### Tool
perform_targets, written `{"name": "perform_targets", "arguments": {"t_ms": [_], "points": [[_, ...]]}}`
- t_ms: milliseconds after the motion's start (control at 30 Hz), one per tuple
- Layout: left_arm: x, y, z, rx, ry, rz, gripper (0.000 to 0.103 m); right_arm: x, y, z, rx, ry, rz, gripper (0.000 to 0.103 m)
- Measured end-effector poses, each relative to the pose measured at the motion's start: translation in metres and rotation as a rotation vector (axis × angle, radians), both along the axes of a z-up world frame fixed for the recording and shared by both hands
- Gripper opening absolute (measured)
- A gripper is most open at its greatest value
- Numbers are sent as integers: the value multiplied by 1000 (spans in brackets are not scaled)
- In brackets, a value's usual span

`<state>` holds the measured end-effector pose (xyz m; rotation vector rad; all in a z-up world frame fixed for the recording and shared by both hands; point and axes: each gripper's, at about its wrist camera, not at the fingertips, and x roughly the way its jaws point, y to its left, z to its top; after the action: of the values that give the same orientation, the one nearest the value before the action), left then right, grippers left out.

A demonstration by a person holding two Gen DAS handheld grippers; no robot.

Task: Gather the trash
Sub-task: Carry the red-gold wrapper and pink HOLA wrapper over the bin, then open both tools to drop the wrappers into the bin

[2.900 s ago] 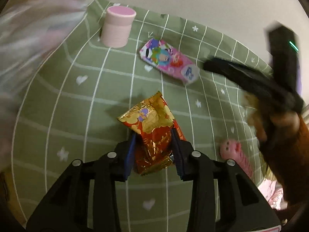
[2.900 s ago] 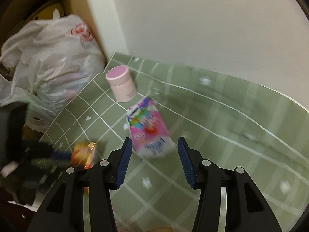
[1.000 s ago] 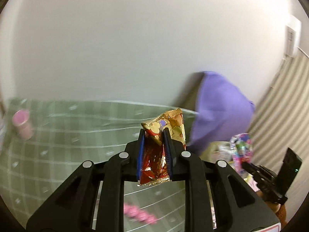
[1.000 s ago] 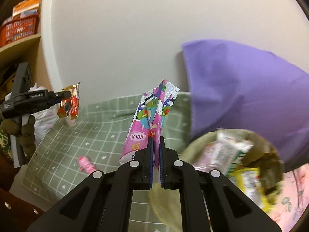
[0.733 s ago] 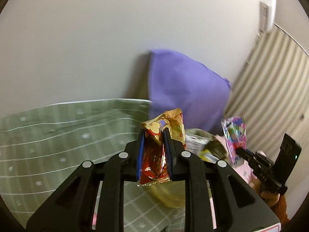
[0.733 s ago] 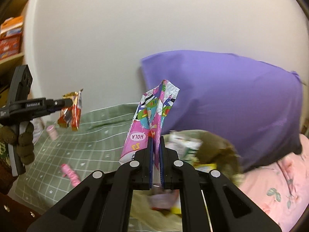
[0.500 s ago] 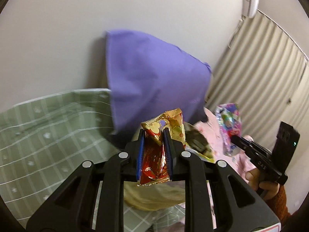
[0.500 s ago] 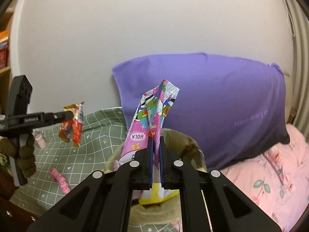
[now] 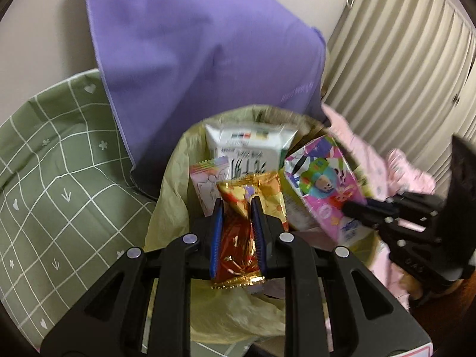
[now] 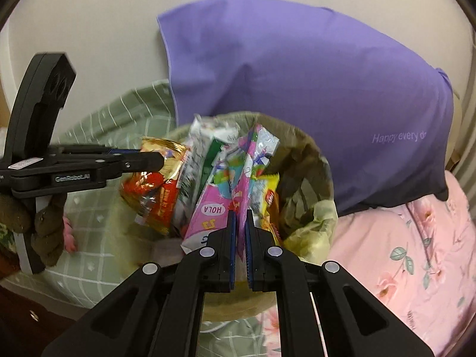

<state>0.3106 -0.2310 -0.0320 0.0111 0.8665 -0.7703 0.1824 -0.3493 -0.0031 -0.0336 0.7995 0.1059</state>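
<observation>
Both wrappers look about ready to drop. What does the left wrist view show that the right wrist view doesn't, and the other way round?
Only the left wrist view: the ribbed curtain and a white carton in the bin.

Only the right wrist view: a yellow packet in the bin, a pink item on the green sheet, and the pillow's lettering.

Both: the lined trash bin, the purple pillow, the left gripper shut on the red-gold wrapper, and the right gripper shut on the pink wrapper, both over the bin.
</observation>
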Motion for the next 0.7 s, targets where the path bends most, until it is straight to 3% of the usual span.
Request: {"name": "perform_targets", "arguments": {"t_ms": [333, 533, 700], "points": [[-2, -16, -13, 40, -7, 14, 18, 3, -15, -7, 11, -18, 30, 7], [-1, -10, -12, -25, 54, 105, 18, 9, -22, -5, 66, -20, 118, 7], [-9, -2, -14, -32, 83, 166, 18, 14, -22, -10, 94, -9, 176, 7]]}}
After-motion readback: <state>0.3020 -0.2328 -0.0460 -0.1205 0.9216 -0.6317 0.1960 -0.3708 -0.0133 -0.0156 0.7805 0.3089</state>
